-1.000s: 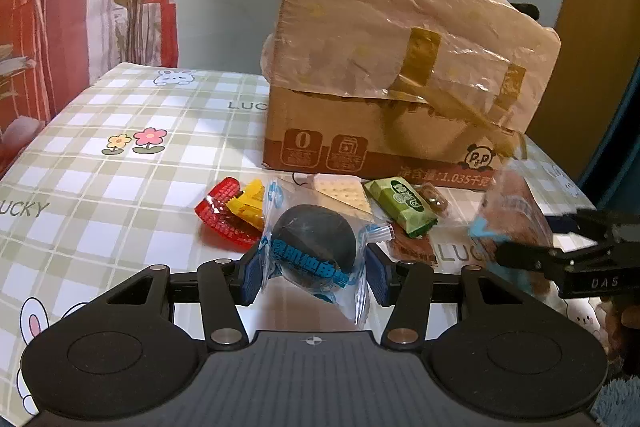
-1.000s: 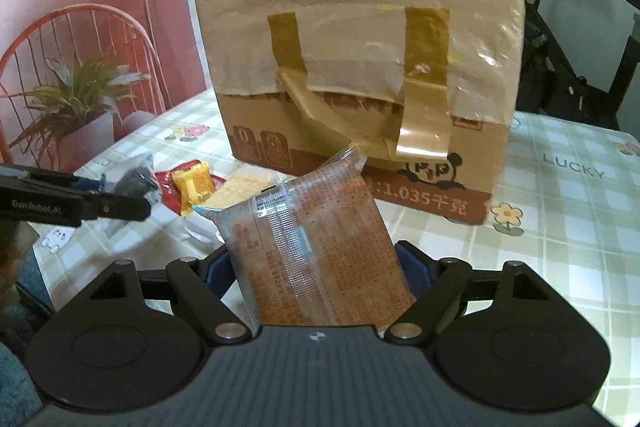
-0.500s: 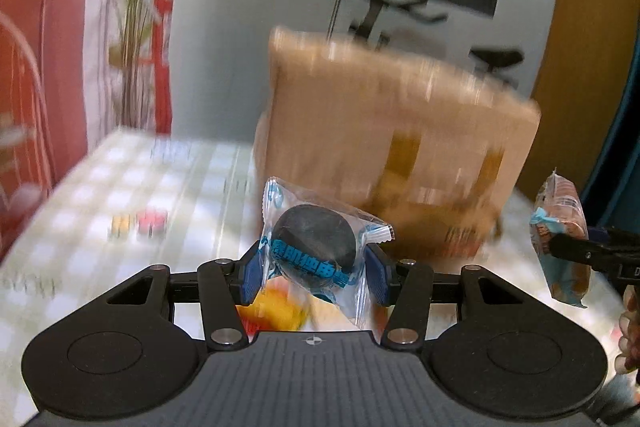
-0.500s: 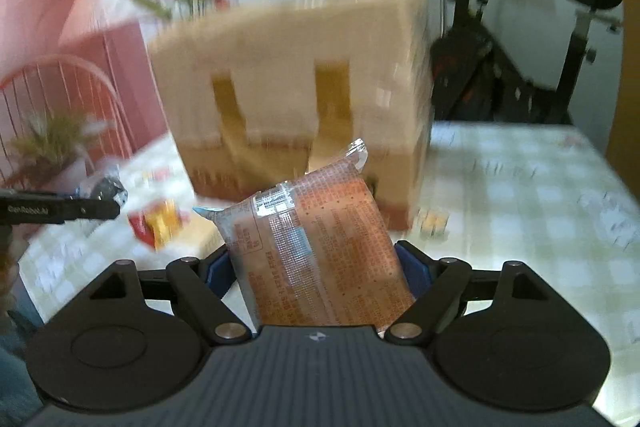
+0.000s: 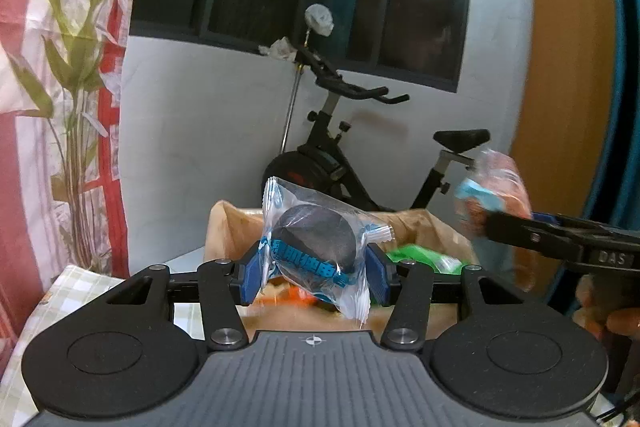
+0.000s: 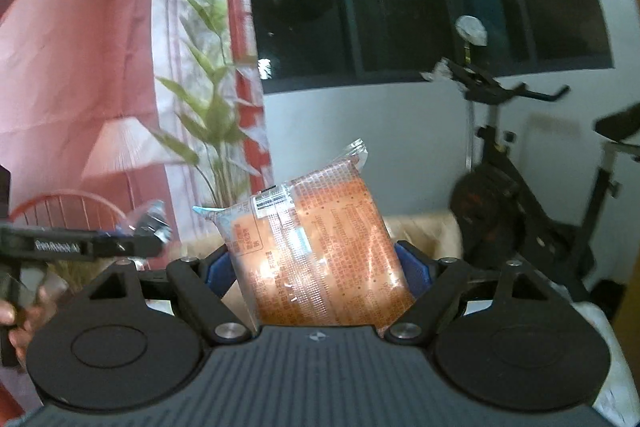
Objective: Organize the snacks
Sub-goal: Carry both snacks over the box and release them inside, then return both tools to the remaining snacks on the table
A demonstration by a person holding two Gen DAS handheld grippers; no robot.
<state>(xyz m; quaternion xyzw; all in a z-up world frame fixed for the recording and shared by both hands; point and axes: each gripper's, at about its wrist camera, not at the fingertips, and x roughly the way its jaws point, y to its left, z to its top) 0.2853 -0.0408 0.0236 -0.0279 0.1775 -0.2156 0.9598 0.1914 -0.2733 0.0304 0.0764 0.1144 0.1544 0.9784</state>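
My left gripper (image 5: 312,269) is shut on a clear packet with a dark round cake (image 5: 314,241), held just above the open top of the cardboard box (image 5: 230,223). Green and orange snack packets (image 5: 420,255) lie inside the box. My right gripper (image 6: 320,269) is shut on an orange wrapped snack bar (image 6: 320,251), raised near the box's far rim (image 6: 424,227). The right gripper also shows at the right of the left wrist view (image 5: 532,235), and the left gripper at the left of the right wrist view (image 6: 132,247).
An exercise bike (image 5: 340,155) stands behind the box against a white wall. A curtain with a plant print (image 5: 68,87) hangs on the left. A corner of the checked tablecloth (image 5: 76,287) shows at lower left.
Both grippers have risen from table level, where loose snacks lay before the box, to the height of the box's open top, each keeping its packet.
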